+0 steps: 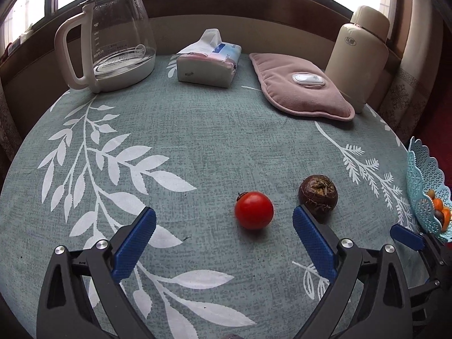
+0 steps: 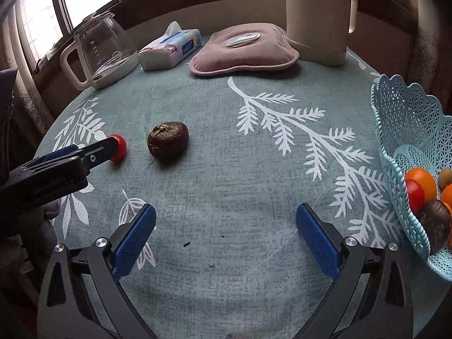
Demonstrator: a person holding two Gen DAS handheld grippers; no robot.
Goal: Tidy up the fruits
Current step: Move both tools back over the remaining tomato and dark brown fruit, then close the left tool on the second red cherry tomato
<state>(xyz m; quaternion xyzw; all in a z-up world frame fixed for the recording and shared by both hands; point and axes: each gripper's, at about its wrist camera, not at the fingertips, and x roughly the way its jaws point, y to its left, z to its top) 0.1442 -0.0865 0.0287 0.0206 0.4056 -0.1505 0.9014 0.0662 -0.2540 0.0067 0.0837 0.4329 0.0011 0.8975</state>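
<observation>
Blue pads of left hand-held gripper (image 1: 224, 220) spread wide, nothing clamped, red tomato (image 1: 254, 210) lying on the bench (image 1: 175, 141) just ahead and between them, nearer the right pad. Dark brown round fruit (image 1: 318, 193), possibly a water chestnut, just beyond that pad, close beside the tomato but apart. Right hand-held gripper (image 2: 226, 216) likewise apart and empty, over bare cloth. Pale blue lattice basket (image 2: 406, 118) at the right edge already holding orange, red and dark fruits. Step in hand, by the look of it: picking up the tomato; next calls for closing gently on it without nudging the brown fruit, then carrying across to the basket. Glass kettle (image 1: 113, 45) printed "SUPOR"; cream flask (image 1: 353, 56) logo too small to read; tissue pack (image 1: 209, 59) lettering illegible
</observation>
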